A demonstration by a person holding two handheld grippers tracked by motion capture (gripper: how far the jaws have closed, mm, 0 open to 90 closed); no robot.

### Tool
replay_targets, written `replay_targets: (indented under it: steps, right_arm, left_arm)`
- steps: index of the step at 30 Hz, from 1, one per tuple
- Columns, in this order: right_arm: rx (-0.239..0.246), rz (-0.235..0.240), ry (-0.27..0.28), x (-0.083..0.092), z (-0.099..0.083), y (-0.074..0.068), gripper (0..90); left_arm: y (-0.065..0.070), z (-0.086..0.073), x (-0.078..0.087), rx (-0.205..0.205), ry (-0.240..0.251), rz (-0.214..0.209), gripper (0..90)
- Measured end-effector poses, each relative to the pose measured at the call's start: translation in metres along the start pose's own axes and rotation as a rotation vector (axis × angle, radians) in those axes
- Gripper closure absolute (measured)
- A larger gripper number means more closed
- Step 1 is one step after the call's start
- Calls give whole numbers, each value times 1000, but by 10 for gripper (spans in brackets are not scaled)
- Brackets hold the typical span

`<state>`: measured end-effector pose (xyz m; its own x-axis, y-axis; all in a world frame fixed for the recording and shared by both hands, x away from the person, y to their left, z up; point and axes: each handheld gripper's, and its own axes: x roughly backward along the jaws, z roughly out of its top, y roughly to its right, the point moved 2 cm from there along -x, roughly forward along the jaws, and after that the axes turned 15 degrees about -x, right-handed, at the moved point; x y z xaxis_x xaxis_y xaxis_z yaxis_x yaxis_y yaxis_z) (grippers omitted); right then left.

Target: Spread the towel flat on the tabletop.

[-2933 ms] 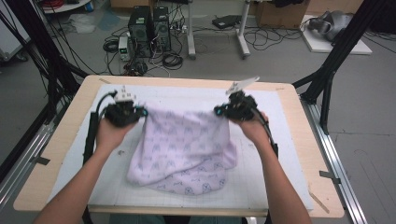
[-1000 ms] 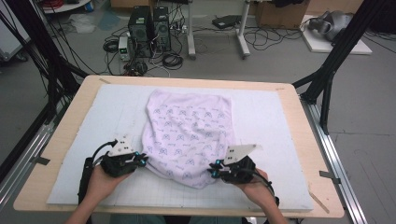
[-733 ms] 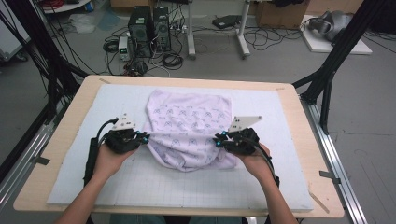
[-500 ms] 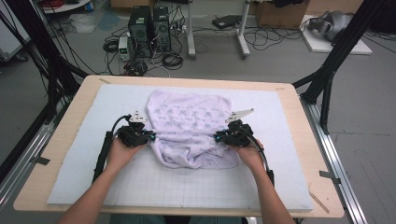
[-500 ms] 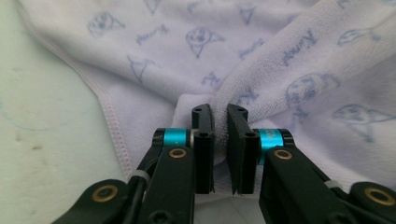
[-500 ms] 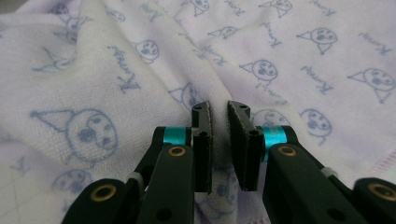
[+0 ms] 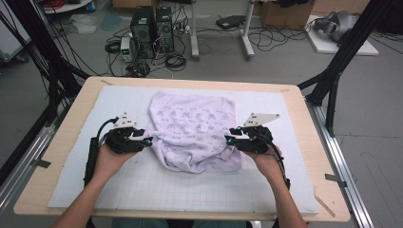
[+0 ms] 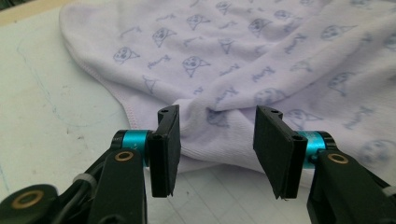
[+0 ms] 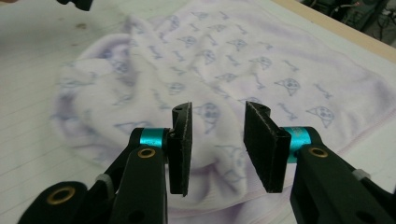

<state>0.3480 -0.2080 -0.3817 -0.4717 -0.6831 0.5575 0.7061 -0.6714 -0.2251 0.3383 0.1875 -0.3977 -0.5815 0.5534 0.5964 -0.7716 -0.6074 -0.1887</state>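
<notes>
Jaws of left gripper and right gripper just parted — folded cloth released between.

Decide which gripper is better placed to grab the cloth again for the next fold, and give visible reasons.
Probably the left gripper: a raised fold of the lilac cloth lies directly between its open jaws. The right gripper is also open, but faces a flatter, blurred patch. Both jaws have just been opening, nothing clamped.

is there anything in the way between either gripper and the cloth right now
Nothing visible. The left gripper sits at the left edge of the lilac printed cloth and the right gripper at its right edge. Both have just been opening; each gripper view shows cloth right beyond the parted jaws, on the white mat.
</notes>
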Motion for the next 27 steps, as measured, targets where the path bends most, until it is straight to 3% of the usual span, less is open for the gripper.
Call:
replay_targets:
  steps: [2, 5, 8, 12, 16, 19, 21, 24, 27]
  right_arm:
    - [26, 10, -9, 4, -6, -10, 621]
    - [61, 25, -32, 2, -21, -23, 620]
    - [78, 9, -90, -7, -35, -30, 618]
    - [80, 18, -116, -21, -42, -35, 592]
    - [131, -26, -161, -39, -43, -37, 588]
    - [122, -58, -196, -51, -46, -32, 638]
    - [123, -75, -198, -54, -46, -30, 702]
    - [121, -57, -206, -57, -46, -29, 822]
    - [100, -26, -190, -51, -44, -29, 845]
  left_arm:
    - [12, -1, 3, -15, 15, -30, 508]
    - [31, -3, 0, -4, 55, -94, 524]
    - [49, -4, -11, -38, 34, -137, 553]
    - [69, -4, -28, -92, -1, -173, 575]
    - [75, -5, -46, -120, -51, -168, 574]
    - [77, -8, -57, -117, -72, -199, 670]
    - [75, -8, -56, -115, -67, -209, 736]
    - [75, -7, -51, -136, -60, -189, 809]
    - [72, -4, -37, -134, -31, -183, 824]
